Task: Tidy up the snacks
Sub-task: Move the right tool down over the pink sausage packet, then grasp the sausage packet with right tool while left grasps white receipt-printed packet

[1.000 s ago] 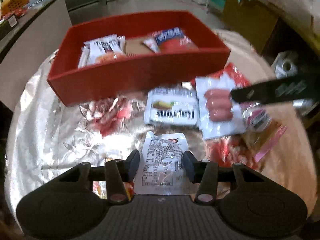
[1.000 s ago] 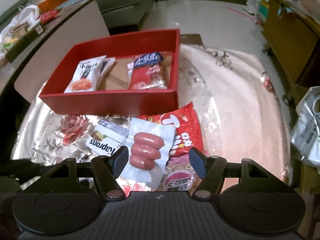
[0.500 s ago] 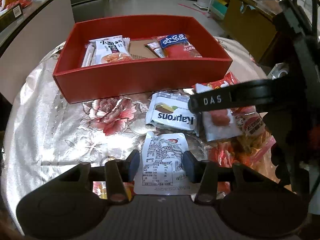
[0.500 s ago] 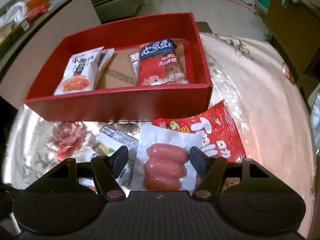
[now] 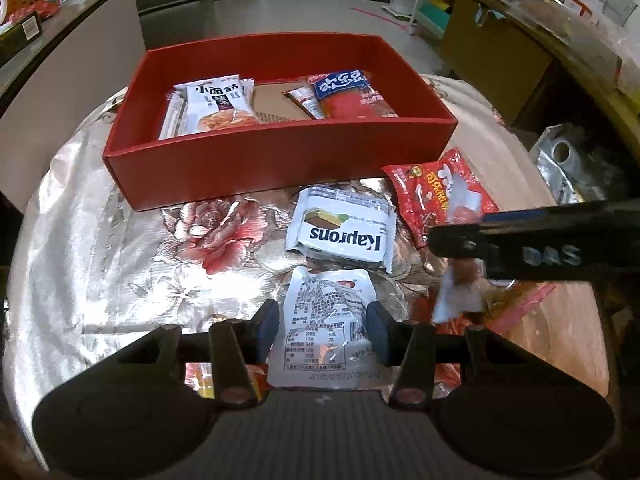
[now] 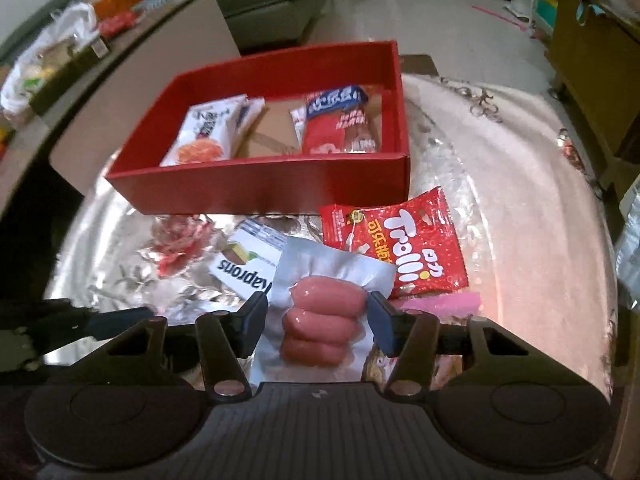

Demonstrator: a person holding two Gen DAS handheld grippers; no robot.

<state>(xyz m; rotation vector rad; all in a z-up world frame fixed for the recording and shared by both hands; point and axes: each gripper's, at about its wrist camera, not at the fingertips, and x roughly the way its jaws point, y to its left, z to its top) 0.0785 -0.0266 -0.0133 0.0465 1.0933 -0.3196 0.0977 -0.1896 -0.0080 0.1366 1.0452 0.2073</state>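
A red box [image 5: 280, 160] [image 6: 264, 196] stands at the back of the table and holds a white noodle packet [image 5: 218, 106] and a red and blue packet [image 5: 352, 96]. My right gripper [image 6: 316, 316] is shut on a sausage pack [image 6: 320, 316] and holds it lifted above the table. My left gripper [image 5: 322, 328] is shut on a white sachet [image 5: 326, 320] with its printed back up. A white Kaprons pack [image 5: 344, 228] and a red Trolli bag [image 6: 396, 244] lie in front of the box.
A floral, shiny cloth [image 5: 120, 260] covers the round table. The right gripper's body [image 5: 540, 244] crosses the right of the left wrist view. More wrappers [image 6: 440, 304] lie at the front right. A silver bag [image 5: 568, 160] sits off the table's right edge.
My right gripper has closed on the sausage pack and lifted it off the Trolli bag. My left gripper keeps the white sachet and has barely moved.
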